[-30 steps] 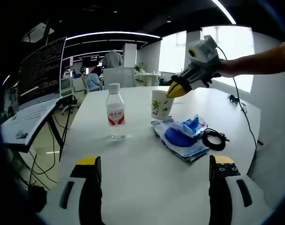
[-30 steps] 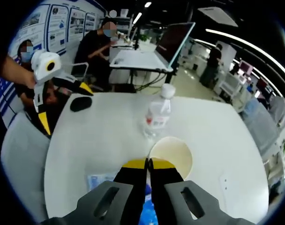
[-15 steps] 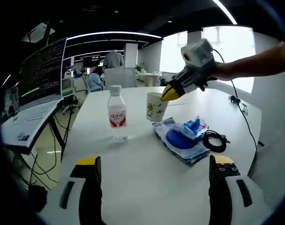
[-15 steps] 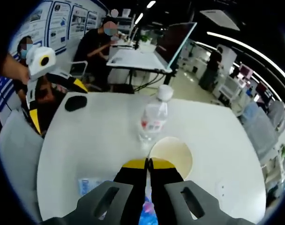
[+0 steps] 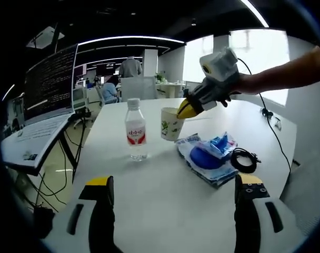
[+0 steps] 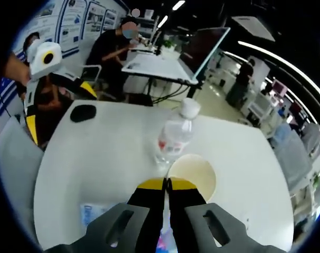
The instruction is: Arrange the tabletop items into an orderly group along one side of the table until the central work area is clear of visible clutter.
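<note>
The right gripper [image 6: 167,184] is pinching the paper cup [image 6: 192,173] by its rim, likely carrying it beside the water bottle [image 5: 136,129] to group them, while the left gripper [image 5: 173,182] is hanging spread apart above the desk [image 5: 165,211].

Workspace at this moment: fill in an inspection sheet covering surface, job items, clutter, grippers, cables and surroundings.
Surface: white table, near part bare.
Job's things: paper cup with green print, pinched at its rim; capped water bottle upright beside it; blue-and-white packets lying flat.
Clutter: small dark object near the table's edge.
Grippers: right hand-held gripper shut on the cup's rim; left hand-held gripper open over bare table, holding nothing.
Cables: coiled black cable beside the packets; a thin lead hangs from the right gripper.
Surroundings: open office, monitor on a neighbouring desk, people seated behind.
</note>
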The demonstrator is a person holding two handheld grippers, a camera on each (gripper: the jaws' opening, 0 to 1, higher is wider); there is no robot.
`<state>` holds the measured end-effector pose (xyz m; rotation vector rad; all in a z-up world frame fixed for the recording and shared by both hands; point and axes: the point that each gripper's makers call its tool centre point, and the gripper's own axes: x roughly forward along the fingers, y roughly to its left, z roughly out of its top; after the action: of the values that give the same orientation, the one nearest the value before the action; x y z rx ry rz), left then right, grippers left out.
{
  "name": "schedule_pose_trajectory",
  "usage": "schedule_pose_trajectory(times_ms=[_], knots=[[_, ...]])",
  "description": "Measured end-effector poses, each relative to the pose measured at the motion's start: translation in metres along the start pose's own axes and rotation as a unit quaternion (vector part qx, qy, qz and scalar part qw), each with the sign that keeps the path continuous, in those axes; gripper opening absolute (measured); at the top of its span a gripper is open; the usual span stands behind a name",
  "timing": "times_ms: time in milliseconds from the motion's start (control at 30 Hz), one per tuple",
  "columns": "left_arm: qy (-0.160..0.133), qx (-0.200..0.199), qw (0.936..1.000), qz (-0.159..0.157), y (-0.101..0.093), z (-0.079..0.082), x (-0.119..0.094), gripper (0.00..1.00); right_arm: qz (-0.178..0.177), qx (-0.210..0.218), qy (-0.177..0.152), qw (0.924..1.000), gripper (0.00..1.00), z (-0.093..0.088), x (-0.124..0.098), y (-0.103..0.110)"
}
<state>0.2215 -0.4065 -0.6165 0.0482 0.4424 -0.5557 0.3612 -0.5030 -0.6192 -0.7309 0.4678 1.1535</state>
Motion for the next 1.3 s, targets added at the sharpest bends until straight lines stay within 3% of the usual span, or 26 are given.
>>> schedule_pose_trajectory(times_ms=[1300], knots=[[0.019,-0.008,0.9998,0.0,-0.004,-0.01,0.004,0.95,0.017,-0.037,0.017,0.999,0.0,-0.02,0.052,0.004]])
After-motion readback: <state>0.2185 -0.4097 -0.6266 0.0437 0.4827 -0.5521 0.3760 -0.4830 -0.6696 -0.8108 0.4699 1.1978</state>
